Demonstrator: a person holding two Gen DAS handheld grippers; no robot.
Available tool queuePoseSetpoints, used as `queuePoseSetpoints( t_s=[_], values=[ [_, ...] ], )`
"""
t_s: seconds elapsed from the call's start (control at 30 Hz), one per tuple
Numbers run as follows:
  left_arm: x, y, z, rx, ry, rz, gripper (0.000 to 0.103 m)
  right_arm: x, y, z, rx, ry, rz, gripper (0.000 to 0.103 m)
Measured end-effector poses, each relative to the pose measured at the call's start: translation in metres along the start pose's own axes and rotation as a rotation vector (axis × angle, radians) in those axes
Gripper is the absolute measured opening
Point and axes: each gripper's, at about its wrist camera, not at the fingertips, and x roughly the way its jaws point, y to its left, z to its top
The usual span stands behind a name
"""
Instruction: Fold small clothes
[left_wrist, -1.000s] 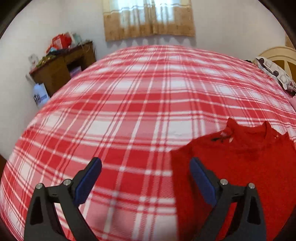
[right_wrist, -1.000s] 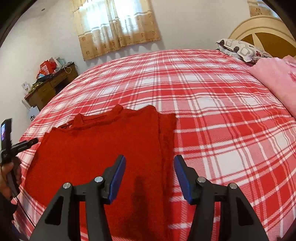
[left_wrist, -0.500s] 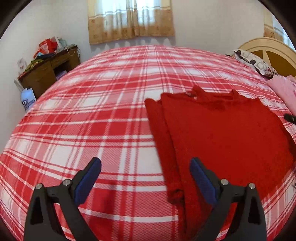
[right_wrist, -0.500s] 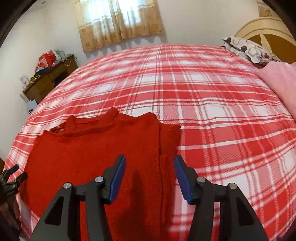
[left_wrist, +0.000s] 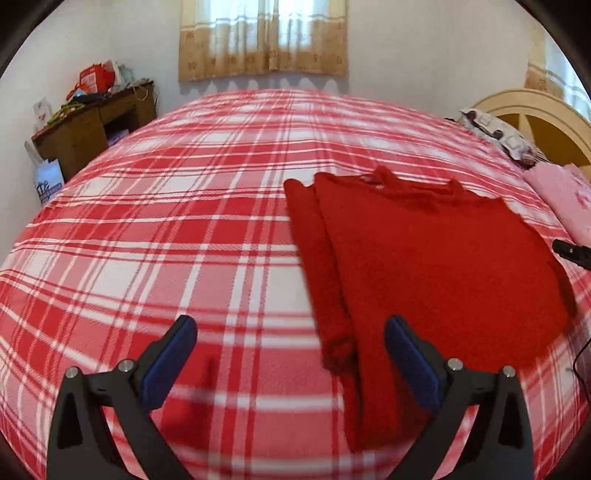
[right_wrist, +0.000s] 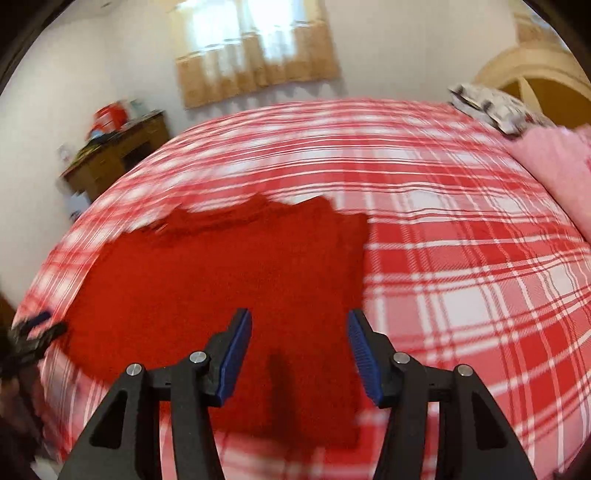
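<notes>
The left tool (left_wrist: 288, 354) hangs released over the bed, blue pads wide apart with nothing between them; its right pad sits above the near left edge of the red garment (left_wrist: 424, 266). The right tool (right_wrist: 299, 350) is likewise released, pads apart, hovering over the garment's near right part without pinching cloth. The red garment lies flat on the red-and-white plaid bedspread (left_wrist: 166, 240), neckline at the far end, one sleeve folded in as a narrow strip along its side. At the edge of the right view the other tool's tip shows, blurred. Farther off, a pink cloth (right_wrist: 554, 166) and a patterned pillow (left_wrist: 498, 133) lie near the headboard; a cluttered wooden bench (left_wrist: 96, 125) stands against the wall beneath a curtained window (left_wrist: 262, 37)
</notes>
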Motion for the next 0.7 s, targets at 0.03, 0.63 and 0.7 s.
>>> queuePoseSetpoints(
  t_s=[0.03,0.63,0.7],
  values=[
    [-0.005,-0.001,-0.005,0.002,-0.007,-0.009,0.103,0.000,0.007,-0.007,-0.024,0.016,0.022,0.055],
    [-0.005,0.002,-0.021,0.057,0.024,0.059,0.103,0.009,0.059,-0.036,-0.106,0.084,-0.007,0.056],
    [-0.008,0.005,-0.019,0.072,0.014,0.081,0.103,0.011,0.076,-0.037,-0.154,0.091,0.002,0.057]
  ],
)
